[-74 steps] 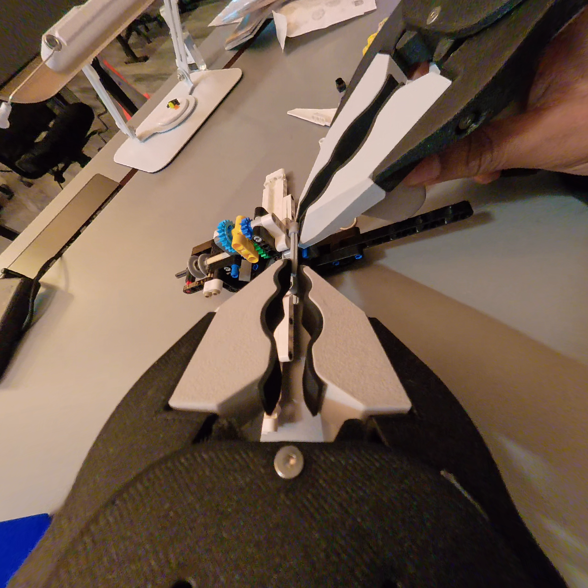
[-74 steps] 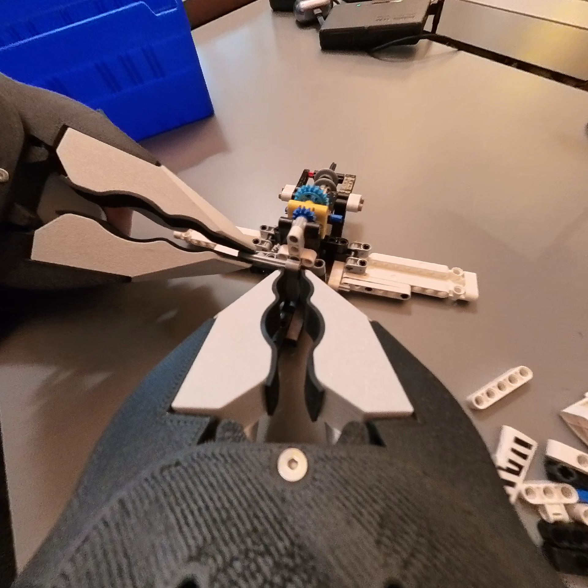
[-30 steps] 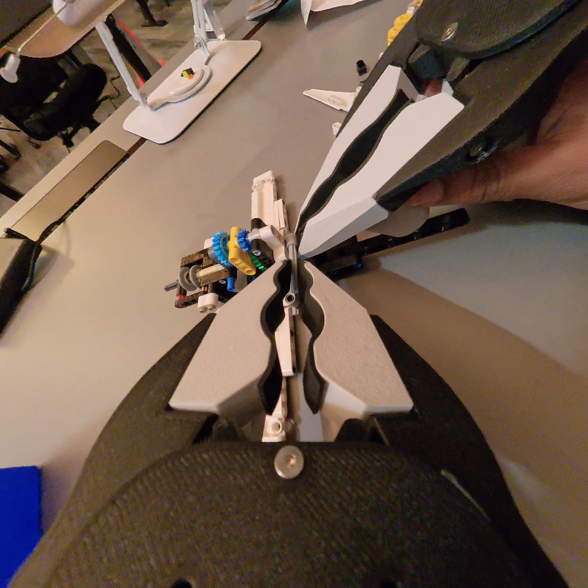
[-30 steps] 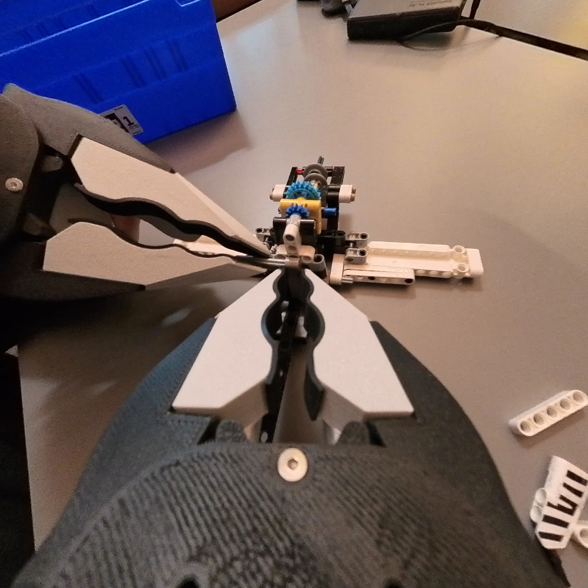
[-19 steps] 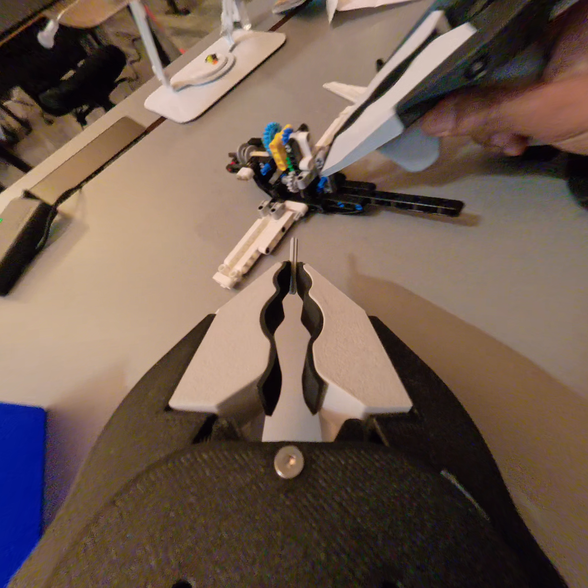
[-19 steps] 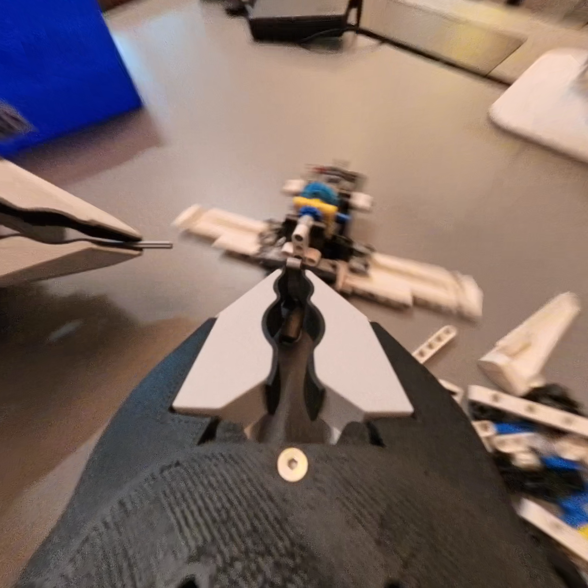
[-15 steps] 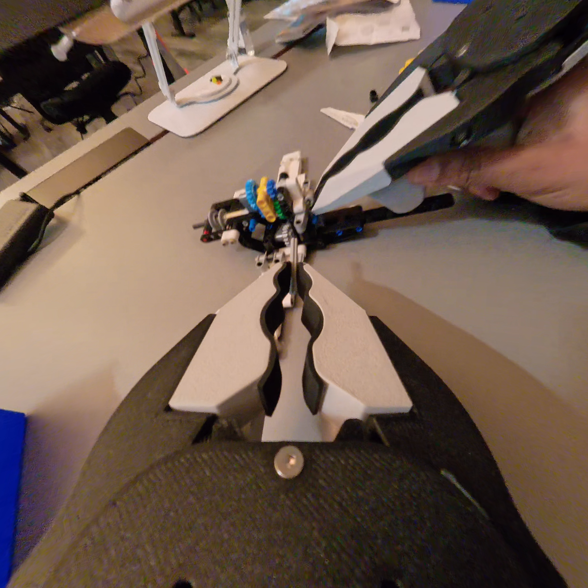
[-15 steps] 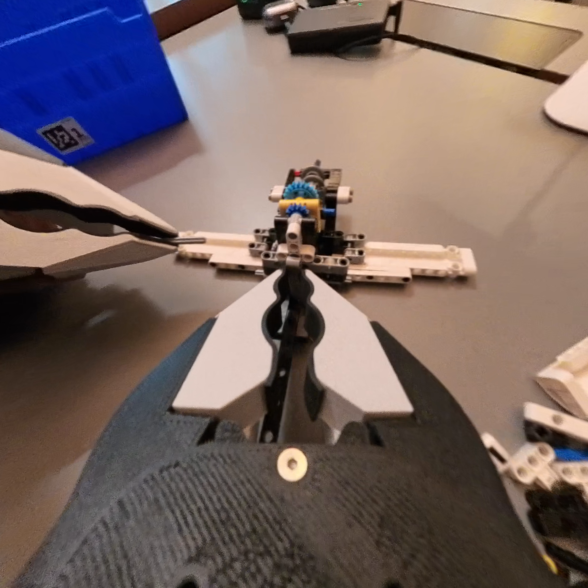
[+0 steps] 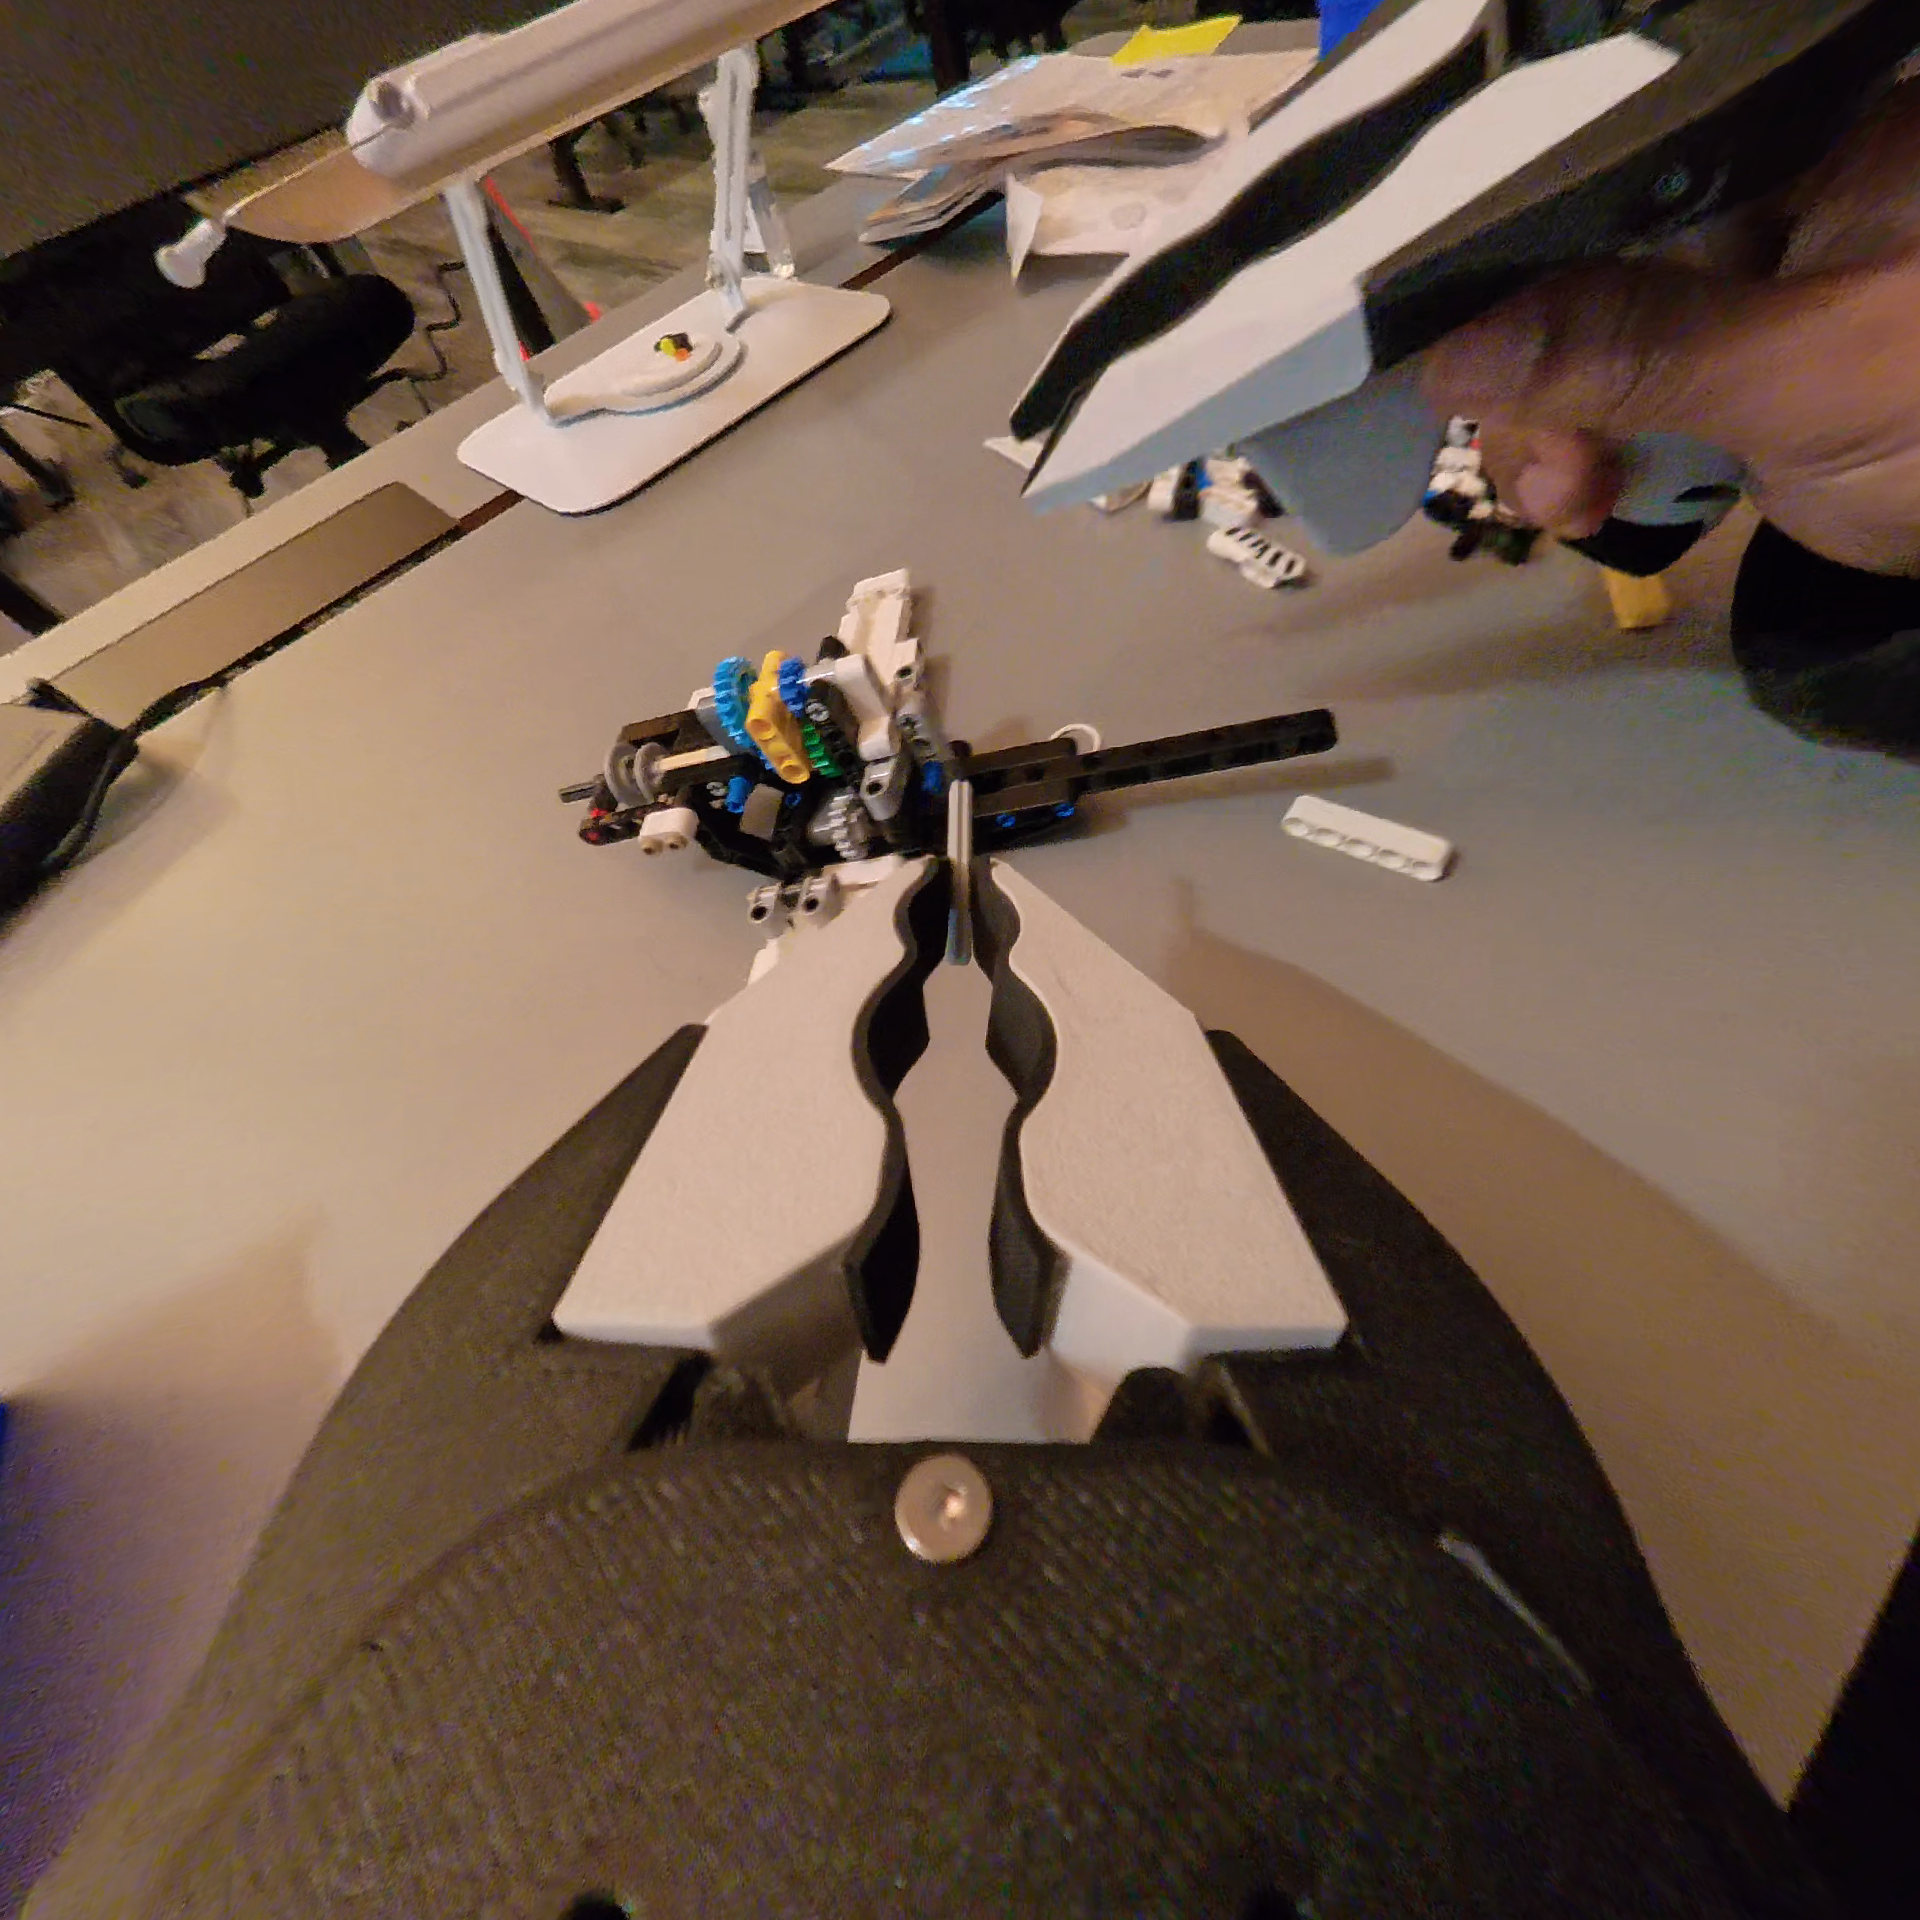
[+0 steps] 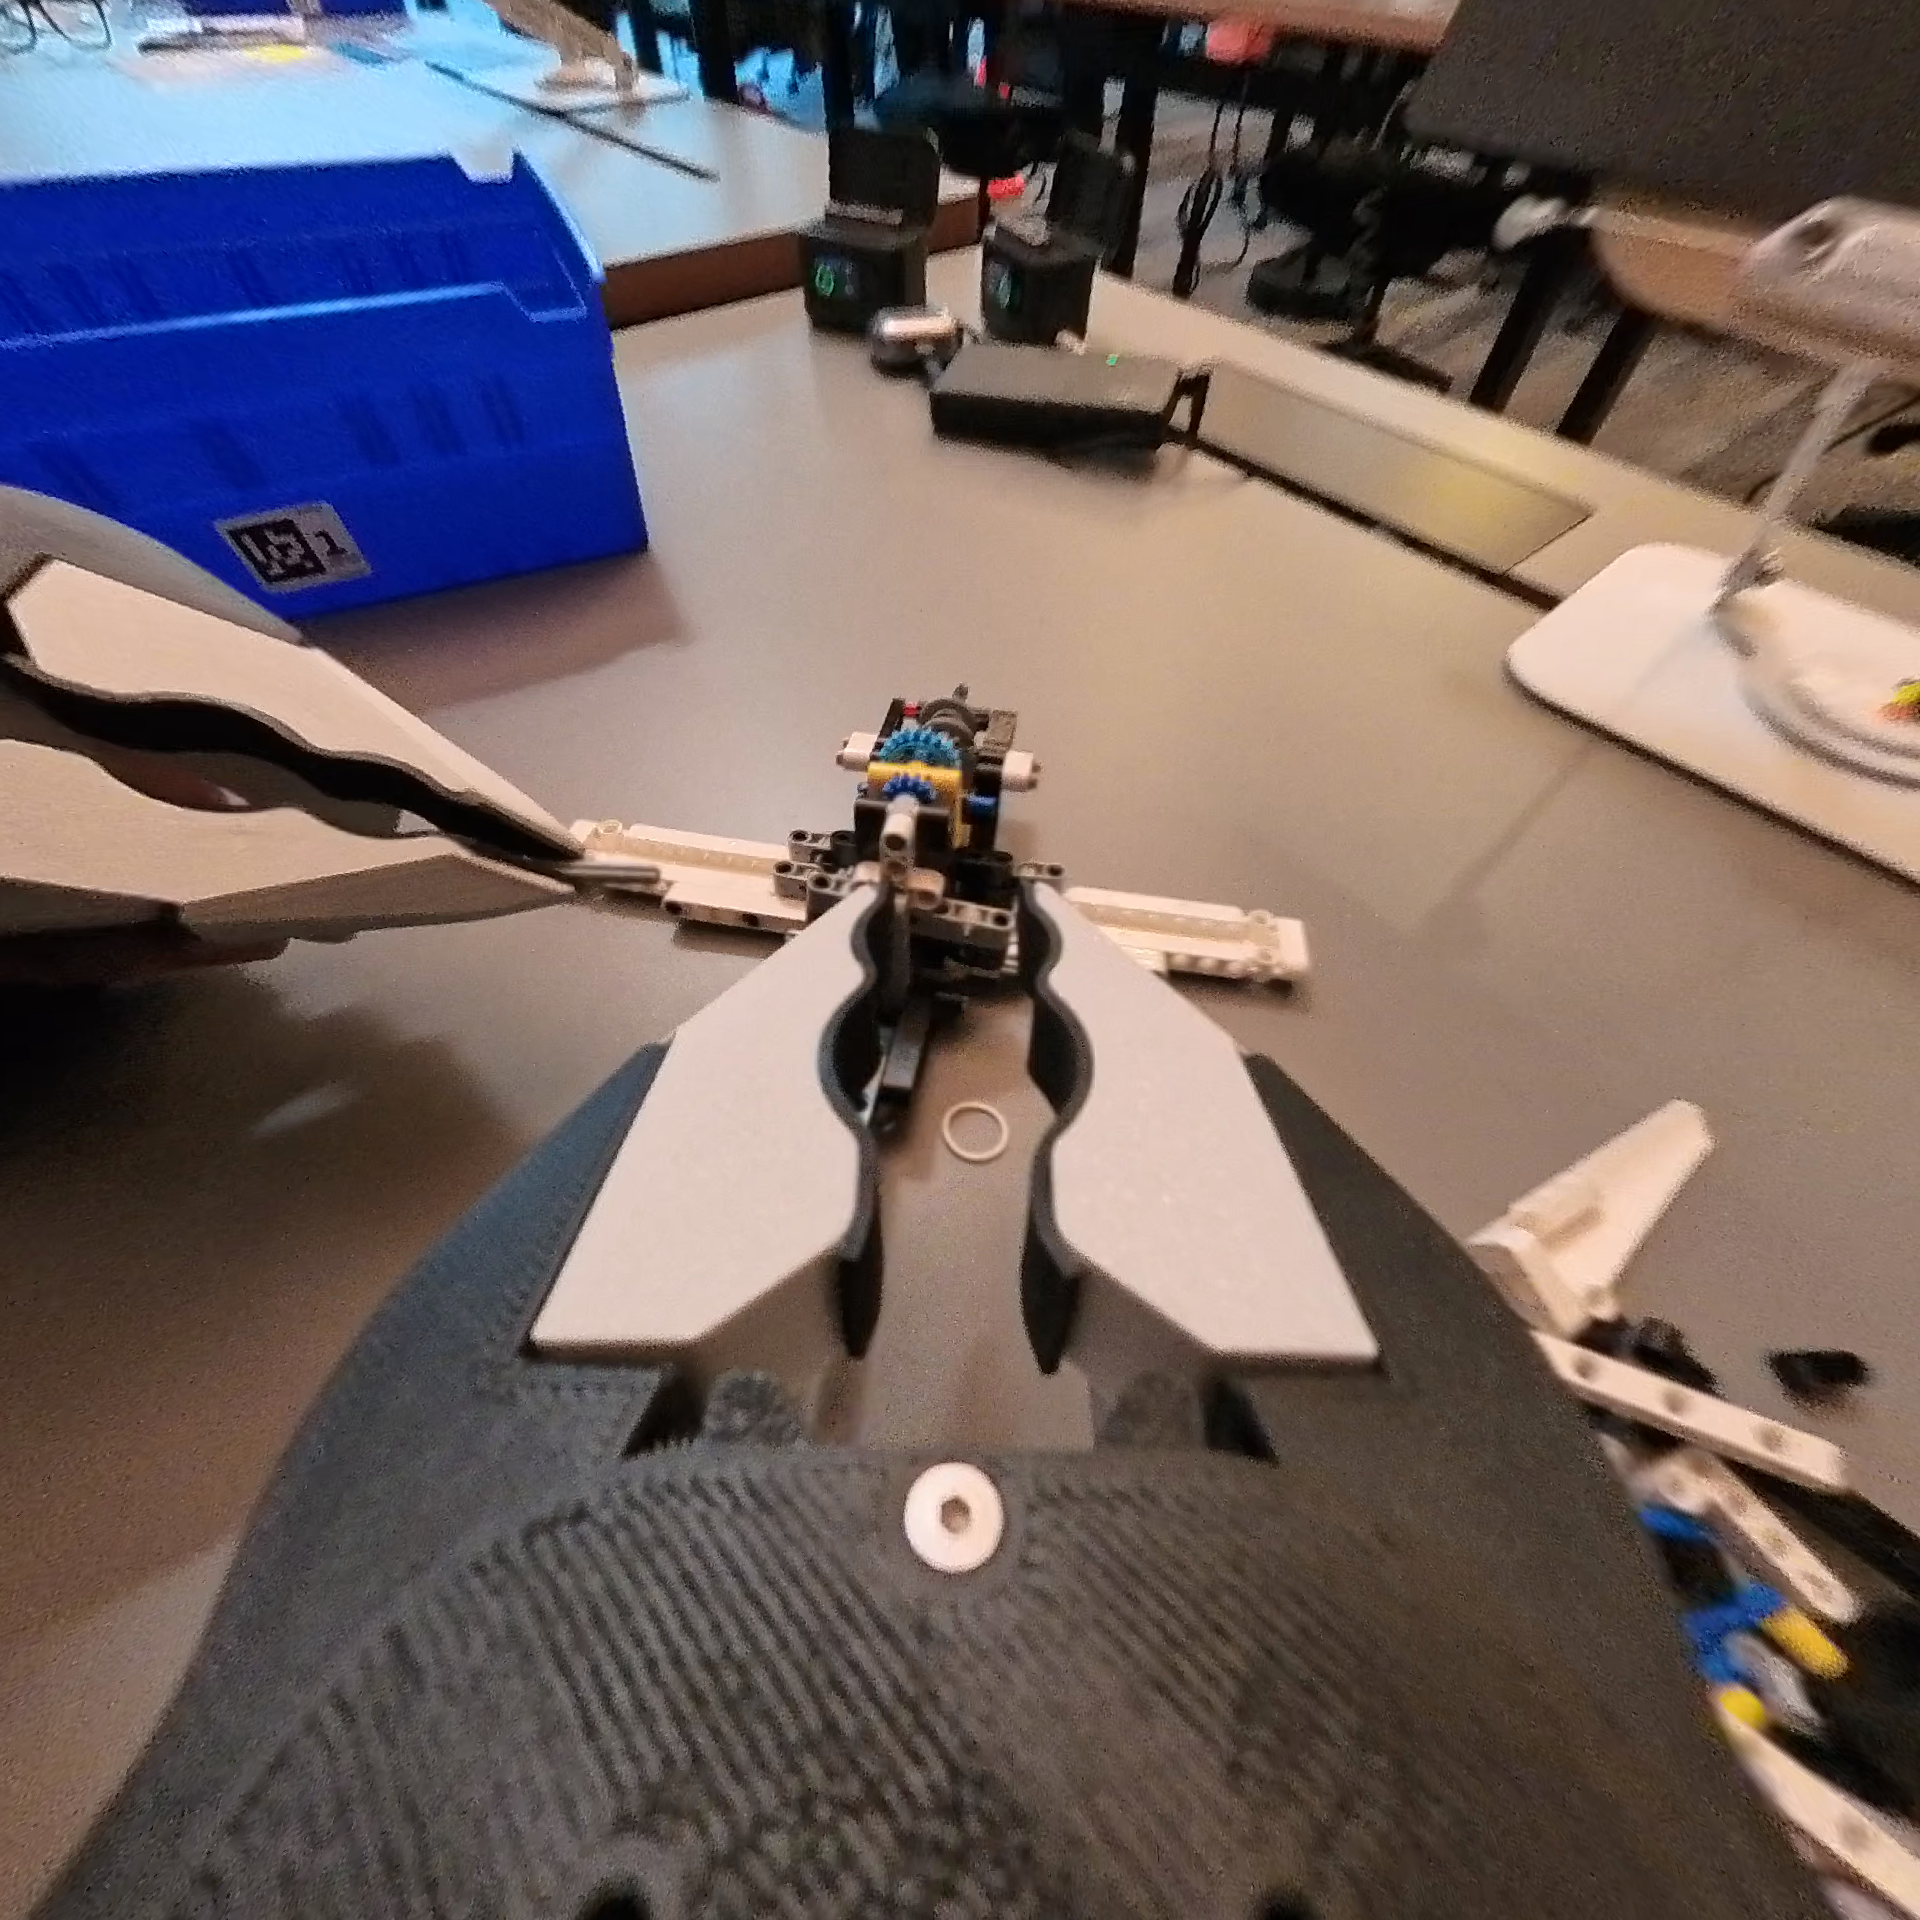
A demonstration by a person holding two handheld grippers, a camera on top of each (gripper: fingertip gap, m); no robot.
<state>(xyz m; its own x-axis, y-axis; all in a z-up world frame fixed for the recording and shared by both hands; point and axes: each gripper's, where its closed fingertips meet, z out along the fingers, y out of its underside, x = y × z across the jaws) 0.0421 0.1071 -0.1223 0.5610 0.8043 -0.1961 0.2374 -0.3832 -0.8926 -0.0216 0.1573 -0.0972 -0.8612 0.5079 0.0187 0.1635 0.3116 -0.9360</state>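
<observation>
Our left gripper point(image 9: 958, 883) pinches a thin grey axle point(image 9: 959, 862), the brick model point(image 9: 831, 769) just ahead. Our right gripper point(image 10: 951, 914) stands open, bare, above it.

The left gripper point(image 9: 961, 883) is seen low at the centre of its own view, its fingers point(image 9: 800, 1049) nearly closed and pinched on a thin grey rod point(image 9: 960, 873). The right gripper point(image 10: 951, 914) is held with its jaws parted (nothing is pressed between them). In the left view it is raised at the upper right, gripped by a hand point(image 9: 1704, 416).
</observation>
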